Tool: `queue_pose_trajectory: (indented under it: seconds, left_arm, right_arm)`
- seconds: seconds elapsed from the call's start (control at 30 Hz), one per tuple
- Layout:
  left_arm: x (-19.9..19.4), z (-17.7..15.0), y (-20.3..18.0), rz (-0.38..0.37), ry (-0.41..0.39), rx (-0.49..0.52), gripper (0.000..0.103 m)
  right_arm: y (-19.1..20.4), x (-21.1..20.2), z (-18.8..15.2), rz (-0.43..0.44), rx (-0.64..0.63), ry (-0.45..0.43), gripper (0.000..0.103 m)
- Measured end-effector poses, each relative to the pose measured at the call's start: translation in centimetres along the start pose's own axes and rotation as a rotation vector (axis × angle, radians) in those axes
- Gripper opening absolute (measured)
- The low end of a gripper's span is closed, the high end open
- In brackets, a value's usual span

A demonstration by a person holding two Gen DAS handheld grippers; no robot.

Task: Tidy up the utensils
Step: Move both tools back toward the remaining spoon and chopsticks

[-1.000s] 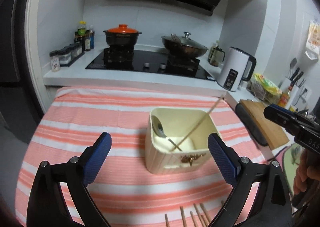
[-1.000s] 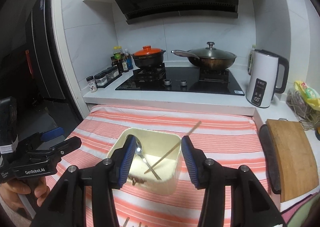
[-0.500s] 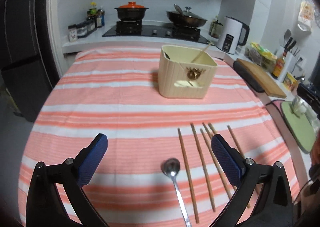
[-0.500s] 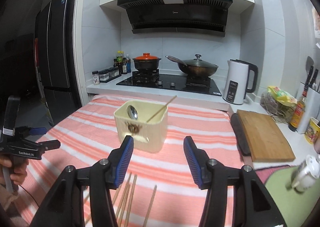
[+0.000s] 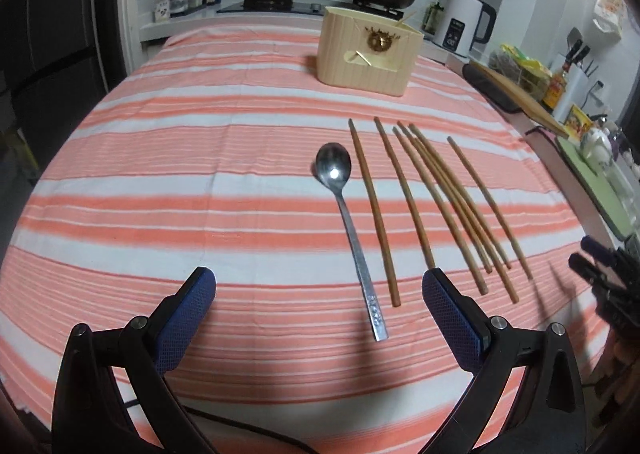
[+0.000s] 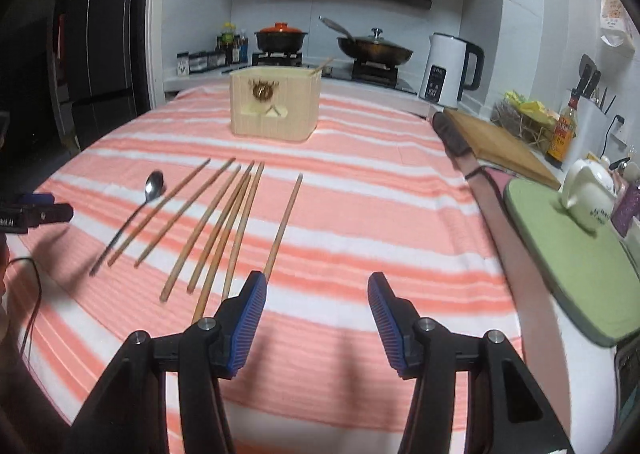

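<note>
A steel spoon [image 5: 348, 222] lies on the striped tablecloth [image 5: 200, 174], with several wooden chopsticks [image 5: 432, 202] laid side by side to its right. A cream utensil box [image 5: 368, 50] stands at the far side with one chopstick sticking out. My left gripper [image 5: 318, 318] is open and empty, low over the near edge just in front of the spoon handle. My right gripper [image 6: 316, 318] is open and empty, right of the chopsticks [image 6: 232, 226]. The spoon [image 6: 136, 210] and the box [image 6: 276, 106] also show in the right wrist view.
A wooden cutting board [image 6: 500, 138] and a green mat [image 6: 576, 250] with a white teapot [image 6: 588, 194] lie to the right. A white kettle [image 6: 448, 70], a stove with two pots [image 6: 332, 42] and spice jars stand on the counter behind.
Both grippers have pulled back from above the box to the near edge of the table and dropped lower. The spoon and loose chopsticks have come into full view.
</note>
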State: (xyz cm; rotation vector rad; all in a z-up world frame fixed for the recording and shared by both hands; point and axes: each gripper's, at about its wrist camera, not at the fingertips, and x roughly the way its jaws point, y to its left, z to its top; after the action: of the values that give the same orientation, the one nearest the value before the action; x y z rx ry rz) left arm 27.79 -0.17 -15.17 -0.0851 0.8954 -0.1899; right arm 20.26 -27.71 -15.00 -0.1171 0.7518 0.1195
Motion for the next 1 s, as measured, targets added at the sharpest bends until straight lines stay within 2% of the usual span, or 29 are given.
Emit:
queue_pose_trajectory:
  seconds: [0.13,0.33,0.43,0.47,0.6,0.73,1.0]
  left_arm:
    - [0.3,-0.4,0.0,-0.008,0.010,-0.005,0.102]
    - [0.9,-0.7,0.1,-0.007,0.023,-0.020,0.102]
    - [1.2,-0.6,0.1,0.001,0.025,-0.026,0.102]
    - [1.4,-0.5,0.1,0.005,0.026,-0.028,0.102]
    - [1.9,-0.3,0.1,0.011,0.034,-0.038,0.102]
    - [2.6,0.0,0.2,0.017,0.041,-0.048,0.102]
    - [4.4,1.2,0.2,0.030,0.032,-0.068,0.102]
  right_arm:
    - [1.5,0.5,-2.1,0.053,-0.003,0.035,0.054]
    - [2.5,2.2,-2.4,0.073,0.000,0.071,0.053]
    - [2.5,3.2,-2.1,0.083,0.004,0.097,0.043]
    - [2.5,3.6,-2.0,0.089,0.005,0.106,0.037]
    - [2.6,4.4,-2.0,0.093,0.001,0.123,0.026]
    - [3.1,4.8,-2.2,0.090,-0.012,0.136,0.026]
    - [3.4,4.9,-2.4,0.060,-0.027,0.120,0.019]
